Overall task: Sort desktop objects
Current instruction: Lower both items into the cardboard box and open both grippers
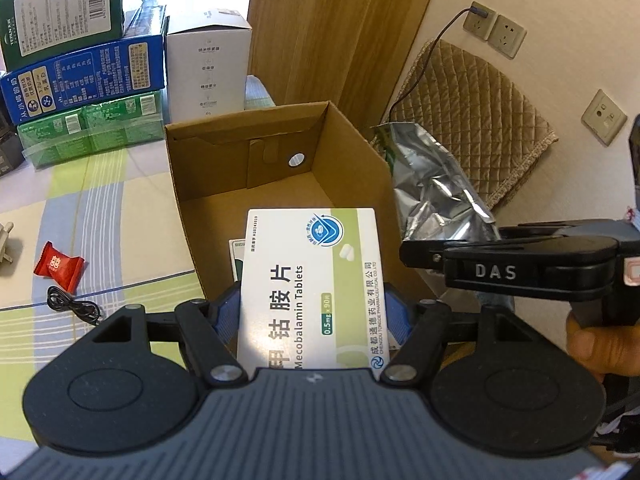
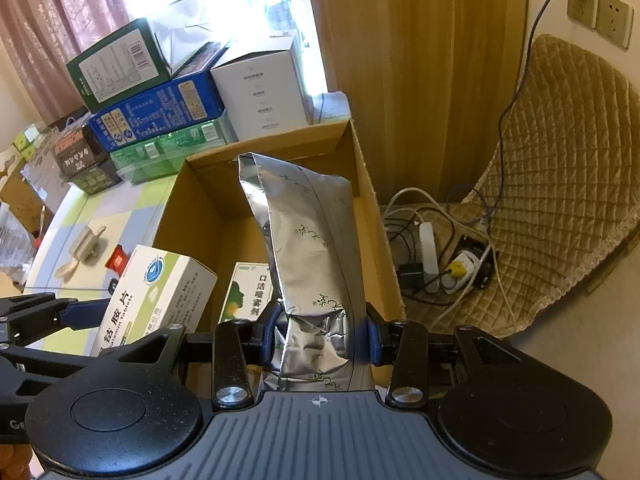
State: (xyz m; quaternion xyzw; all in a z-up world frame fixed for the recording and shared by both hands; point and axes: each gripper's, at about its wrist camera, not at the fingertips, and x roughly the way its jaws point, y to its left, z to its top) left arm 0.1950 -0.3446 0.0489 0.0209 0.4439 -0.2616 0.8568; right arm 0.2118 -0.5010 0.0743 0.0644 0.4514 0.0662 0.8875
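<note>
My left gripper (image 1: 312, 312) is shut on a white and green Mecobalamin tablet box (image 1: 312, 280), held over the near edge of an open cardboard box (image 1: 248, 152). My right gripper (image 2: 320, 336) is shut on a silver foil pouch (image 2: 308, 248), held upright over the same cardboard box (image 2: 192, 216). The tablet box (image 2: 156, 292) and left gripper show at the left of the right wrist view. A green and white spray box (image 2: 248, 292) lies inside the cardboard box. The pouch (image 1: 432, 184) and right gripper (image 1: 412, 254) show at the right of the left wrist view.
A red candy (image 1: 58, 266), a black cable (image 1: 72, 304) and a white plug (image 1: 6, 248) lie on the checked tablecloth (image 1: 100, 216). Stacked green, blue and white boxes (image 1: 80, 76) stand behind. A quilted chair (image 2: 560, 184) with a power strip (image 2: 430, 256) is at the right.
</note>
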